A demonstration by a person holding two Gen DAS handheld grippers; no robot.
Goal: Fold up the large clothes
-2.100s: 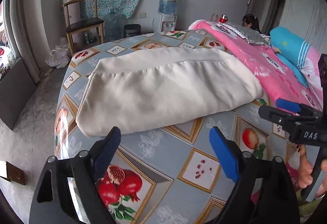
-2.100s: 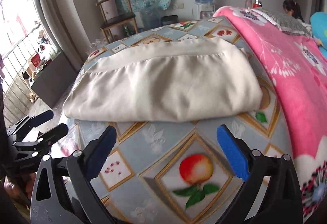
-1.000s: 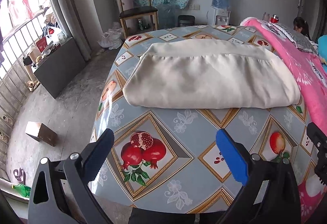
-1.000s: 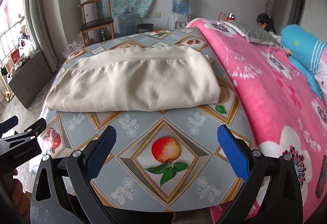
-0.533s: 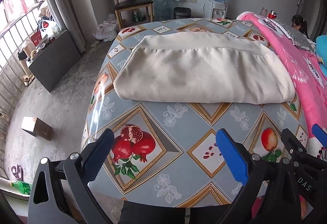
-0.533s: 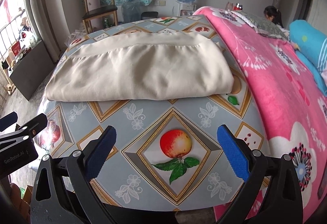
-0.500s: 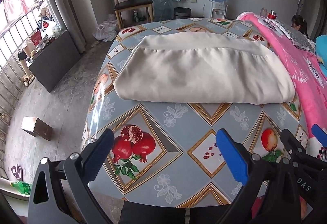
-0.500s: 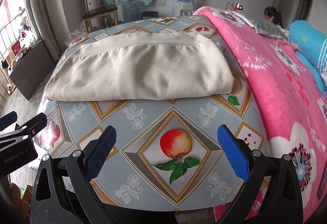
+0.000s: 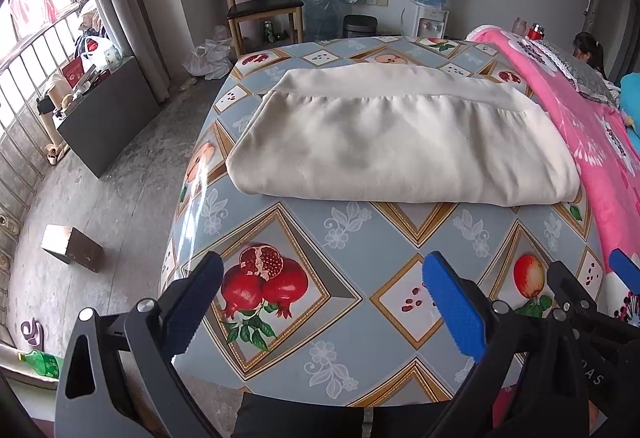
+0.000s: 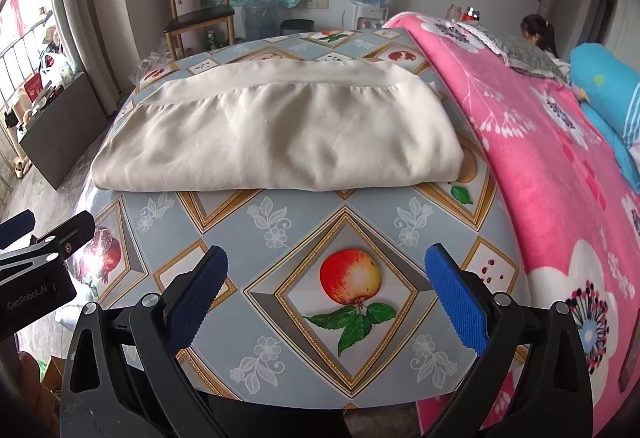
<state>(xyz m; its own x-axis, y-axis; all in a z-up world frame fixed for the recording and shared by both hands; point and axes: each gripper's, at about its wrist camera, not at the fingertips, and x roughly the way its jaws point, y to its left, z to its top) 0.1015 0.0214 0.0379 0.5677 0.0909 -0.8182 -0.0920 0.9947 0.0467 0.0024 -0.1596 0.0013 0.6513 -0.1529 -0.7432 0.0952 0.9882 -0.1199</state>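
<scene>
Left wrist view shows my left gripper low at 6 o'clock, its blue ribbed fingers spread wide with nothing between them. The right gripper is the same in its own view: fingers apart, holding nothing, well back from the work.

The cream garment lies at about 12 o'clock from both grippers, on the far half of the table, apart from my fingers. It is already a thick, long rectangle of several layers, with a flat band along its far edge and small gathers just under that band. The cloth looks soft and matte, with rounded folded edges on the near side and at both ends. Its right end lies close to the pink floral blanket at 2 o'clock.

I judge that the fold is nearly done or finished. If one more fold is wanted, I would bring both grippers forward to one short end, pinch all layers together and carry that end over the other. The tablecloth is glossy, printed with fruits, so the bundle may slide when I pull.
</scene>
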